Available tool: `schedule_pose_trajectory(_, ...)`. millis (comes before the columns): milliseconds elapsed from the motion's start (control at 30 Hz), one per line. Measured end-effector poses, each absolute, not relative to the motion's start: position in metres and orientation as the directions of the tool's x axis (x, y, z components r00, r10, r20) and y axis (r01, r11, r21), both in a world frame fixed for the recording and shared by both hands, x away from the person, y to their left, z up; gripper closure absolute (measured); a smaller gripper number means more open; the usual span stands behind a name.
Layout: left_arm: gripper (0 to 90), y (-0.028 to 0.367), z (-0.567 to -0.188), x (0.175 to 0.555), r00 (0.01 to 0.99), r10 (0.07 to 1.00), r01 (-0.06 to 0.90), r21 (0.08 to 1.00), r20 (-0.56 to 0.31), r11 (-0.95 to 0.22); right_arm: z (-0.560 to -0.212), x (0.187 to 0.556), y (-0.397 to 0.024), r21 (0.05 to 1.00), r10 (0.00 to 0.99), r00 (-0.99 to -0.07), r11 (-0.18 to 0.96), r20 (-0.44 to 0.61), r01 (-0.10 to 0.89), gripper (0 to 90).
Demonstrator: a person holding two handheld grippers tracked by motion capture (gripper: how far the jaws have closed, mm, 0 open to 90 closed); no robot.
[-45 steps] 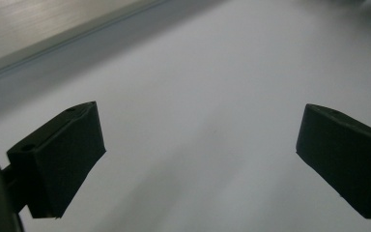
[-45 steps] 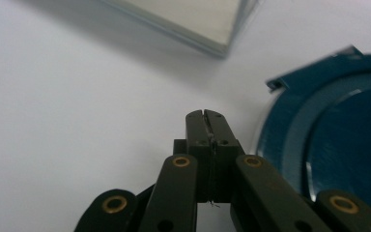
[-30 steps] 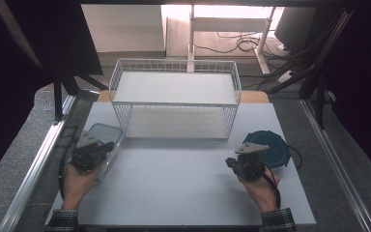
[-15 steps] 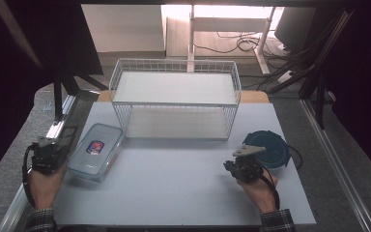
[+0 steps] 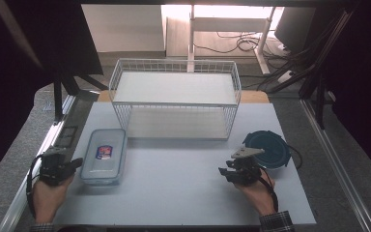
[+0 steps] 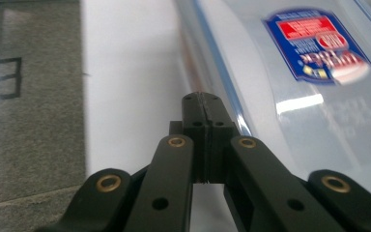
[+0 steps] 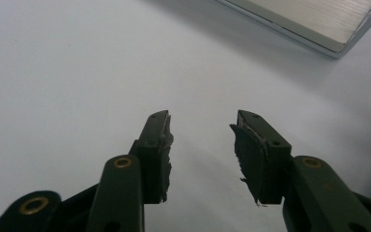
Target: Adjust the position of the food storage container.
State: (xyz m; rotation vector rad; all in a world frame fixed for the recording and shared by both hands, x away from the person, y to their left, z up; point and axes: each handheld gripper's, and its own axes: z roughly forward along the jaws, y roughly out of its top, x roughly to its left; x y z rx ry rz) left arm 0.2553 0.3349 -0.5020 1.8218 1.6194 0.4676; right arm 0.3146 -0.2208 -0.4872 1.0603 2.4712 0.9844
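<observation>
Left claw (image 5: 75, 163): a second ago it lies over the food box (image 5: 104, 155); now it sits off the box's left side, near the surface (image 5: 174, 193) edge, pressed together and empty.
Right claw (image 7: 200, 140): its jaws have just been opening, nothing between them.

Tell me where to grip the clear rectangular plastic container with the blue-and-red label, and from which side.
Grip the clear rectangular plastic container across its near short end, coming from the person's side, probably with the left gripper, now shut beside it. It lies flat, lid up; that end looks narrower and faces the hand, though jaws must open wide.
</observation>
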Motion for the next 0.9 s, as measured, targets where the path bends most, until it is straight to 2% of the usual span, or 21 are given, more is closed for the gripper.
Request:
schedule_pose_trajectory(133, 90.0, 0.313, -0.503, 0.252, 0.247, 0.952, 0.764, 0.641, -0.181, -0.076, -0.488, 0.314, -0.219, 0.686, 0.716, -0.698, 0.501, 0.015, 0.528, 53.8)
schedule_pose_trajectory(267, 90.0, 0.272, -0.506, 0.25, 0.395, 0.887, 0.775, 0.605, -0.239, -0.182, -0.487, 0.312, -0.219, 0.686, 0.712, -0.702, 0.502, 0.018, 0.527, 53.4)
schedule_pose_trajectory(400, 90.0, 0.222, -0.507, 0.252, 0.53, 0.817, 0.734, 0.605, -0.226, -0.309, -0.488, 0.311, -0.219, 0.691, 0.71, -0.703, 0.497, 0.024, 0.525, 53.6)
schedule_pose_trajectory(467, 90.0, 0.212, -0.504, 0.253, 0.554, 0.813, 0.712, 0.609, -0.18, -0.35, -0.488, 0.31, -0.22, 0.69, 0.71, -0.704, 0.499, 0.022, 0.525, 53.7)
schedule_pose_trajectory(567, 90.0, 0.23, -0.5, 0.257, 0.481, 0.868, 0.713, 0.631, -0.124, -0.305, -0.488, 0.307, -0.222, 0.694, 0.709, -0.704, 0.493, 0.029, 0.525, 54.8)
schedule_pose_trajectory(633, 90.0, 0.258, -0.5, 0.265, 0.383, 0.915, 0.722, 0.66, -0.129, -0.209, -0.487, 0.306, -0.223, 0.693, 0.708, -0.705, 0.49, 0.037, 0.529, 56.0)
schedule_pose_trajectory(767, 90.0, 0.295, -0.501, 0.283, 0.265, 0.958, 0.714, 0.69, -0.109, -0.119, -0.487, 0.305, -0.223, 0.695, 0.707, -0.705, 0.484, 0.047, 0.532, 61.2)
schedule_pose_trajectory(900, 90.0, 0.307, -0.507, 0.309, 0.267, 0.954, 0.69, 0.718, -0.14, -0.088, -0.487, 0.303, -0.218, 0.691, 0.694, -0.718, 0.497, 0.046, 0.524, 69.0)
